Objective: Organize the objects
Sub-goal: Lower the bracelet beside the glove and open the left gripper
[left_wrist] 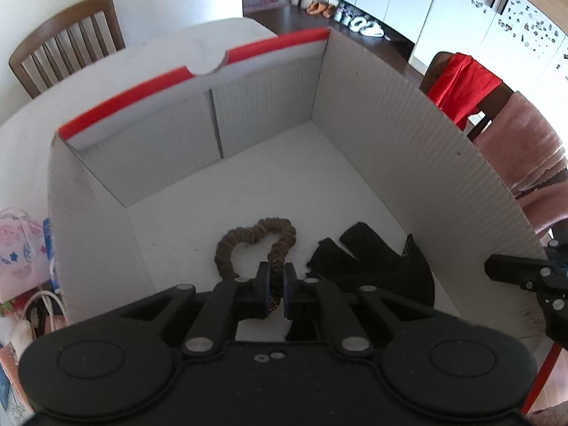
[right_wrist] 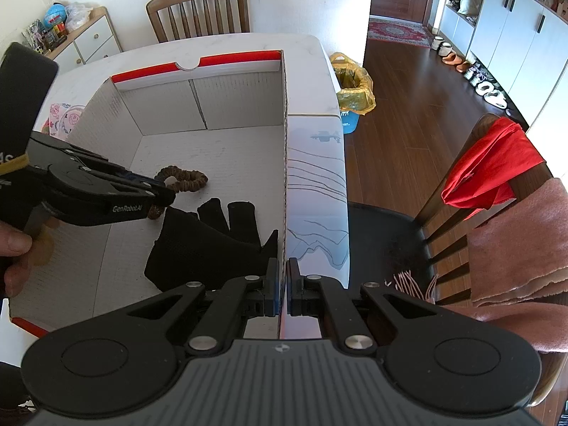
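A white cardboard box (left_wrist: 390,124) with a red rim stands open on the table. On its floor lies a brown scrunchie (left_wrist: 248,238), and my left gripper (left_wrist: 276,280) is shut on the near end of that scrunchie. The right wrist view shows the same scrunchie (right_wrist: 184,177) pinched in the left gripper (right_wrist: 165,195), low over the box floor (right_wrist: 230,149). A black glove (left_wrist: 372,266) lies flat just right of the scrunchie, seen again as the glove (right_wrist: 206,241). My right gripper (right_wrist: 283,277) is shut on the top edge of the box's right wall; the right gripper (left_wrist: 514,271) shows at that wall.
The box sits on a white marble table (right_wrist: 312,71). A wooden chair (right_wrist: 198,7) stands behind it. Another chair (right_wrist: 461,213) at the right carries a red cloth (right_wrist: 490,167) and a pink towel (right_wrist: 522,241). A pink pouch (left_wrist: 17,245) lies left of the box. A yellow-bagged bin (right_wrist: 355,88) stands on the floor.
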Available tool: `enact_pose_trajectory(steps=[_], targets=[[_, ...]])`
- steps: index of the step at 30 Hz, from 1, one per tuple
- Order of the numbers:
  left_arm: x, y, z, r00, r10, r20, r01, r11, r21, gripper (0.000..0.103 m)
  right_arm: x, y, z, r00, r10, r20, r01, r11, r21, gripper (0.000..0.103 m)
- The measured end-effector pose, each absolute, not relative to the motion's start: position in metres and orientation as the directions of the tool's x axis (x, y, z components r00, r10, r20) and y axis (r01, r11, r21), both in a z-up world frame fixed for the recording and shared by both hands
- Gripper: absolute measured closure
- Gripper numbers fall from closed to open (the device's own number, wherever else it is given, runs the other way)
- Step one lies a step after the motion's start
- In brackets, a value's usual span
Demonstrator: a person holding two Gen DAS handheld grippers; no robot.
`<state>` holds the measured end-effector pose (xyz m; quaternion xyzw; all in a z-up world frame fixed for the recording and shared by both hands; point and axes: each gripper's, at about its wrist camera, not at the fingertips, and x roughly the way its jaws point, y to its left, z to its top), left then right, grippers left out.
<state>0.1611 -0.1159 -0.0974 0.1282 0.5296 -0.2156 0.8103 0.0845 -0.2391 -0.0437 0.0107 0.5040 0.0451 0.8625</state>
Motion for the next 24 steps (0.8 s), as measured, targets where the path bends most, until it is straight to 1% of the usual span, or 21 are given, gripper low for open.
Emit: enact_pose_trajectory(steps=[5, 9, 12, 14, 16, 24], targets=[[0.161, -0.119, -0.102, 0.302, -0.206, -0.931, 0.503, 0.864, -0.028, 0.096, 0.085, -0.239, -0.044, 0.488, 0.089, -0.868, -0.067, 0.996, 0.064, 0.100], [0.161, -0.119, -0.102, 0.304, -0.204, -0.931, 0.499, 0.866, -0.027, 0.087, 0.084, -0.239, -0.044, 0.488, 0.089, -0.868, -0.066, 0.996, 0.065, 0.100], [0.161, -0.119, -0.099, 0.310, -0.213, -0.927, 0.491, 0.871, -0.035, 0.087, 0.084, -0.239, -0.044, 0.488, 0.089, -0.868, -0.066, 0.996, 0.065, 0.100], [0.160, -0.117, -0.094, 0.315, -0.222, -0.923, 0.485, 0.873, -0.045, 0.084, 0.085, -0.239, -0.044, 0.487, 0.089, -0.869, -0.066, 0.996, 0.066, 0.100], [0.158, -0.116, -0.090, 0.323, -0.235, -0.917, 0.485, 0.873, -0.053, 0.077, 0.084, -0.238, -0.044, 0.487, 0.089, -0.869, -0.066, 0.996, 0.065, 0.100], [0.143, -0.105, -0.063, 0.355, -0.303, -0.885, 0.478, 0.872, -0.107, 0.061, 0.084, -0.239, -0.044, 0.487, 0.090, -0.869, -0.065, 0.996, 0.066, 0.100]])
